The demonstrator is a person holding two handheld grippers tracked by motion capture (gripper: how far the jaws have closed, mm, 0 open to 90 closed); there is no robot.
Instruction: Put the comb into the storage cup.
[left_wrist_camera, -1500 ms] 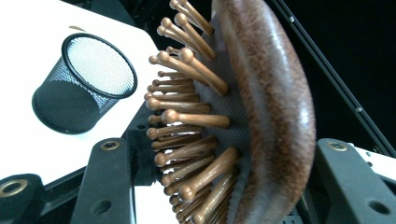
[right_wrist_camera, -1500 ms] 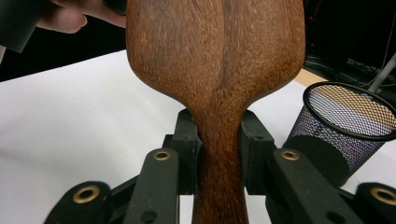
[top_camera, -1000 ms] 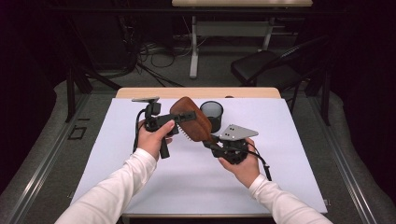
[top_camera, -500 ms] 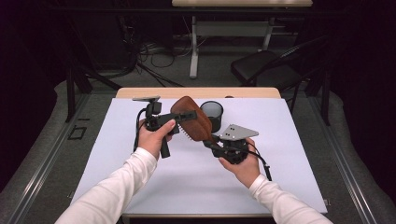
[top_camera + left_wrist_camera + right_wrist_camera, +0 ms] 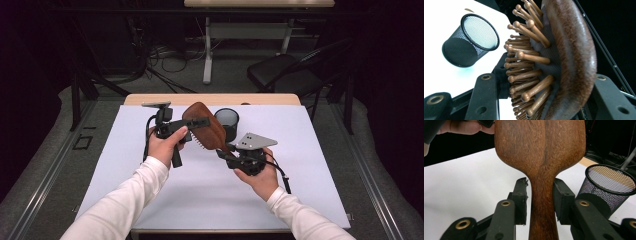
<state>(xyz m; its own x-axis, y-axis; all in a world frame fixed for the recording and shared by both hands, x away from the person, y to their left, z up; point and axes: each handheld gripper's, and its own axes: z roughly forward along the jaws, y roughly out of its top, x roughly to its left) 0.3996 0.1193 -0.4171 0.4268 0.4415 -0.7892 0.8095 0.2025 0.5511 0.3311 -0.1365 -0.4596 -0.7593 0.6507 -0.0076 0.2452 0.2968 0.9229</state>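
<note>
White sheeting covers the counter [image 5: 150,200], on which a black mesh cup [image 5: 227,120] stands upright. A wooden hairbrush [image 5: 207,131] is held above the counter, just beside the cup. The left claw [image 5: 196,124] is clamped across the brush head, one jaw against the bristles [image 5: 524,75], the other against the wooden back. The right claw [image 5: 223,152] straddles the brush handle [image 5: 541,202]; its jaws have just been opening, and small gaps are seen on both sides of the handle.
</note>
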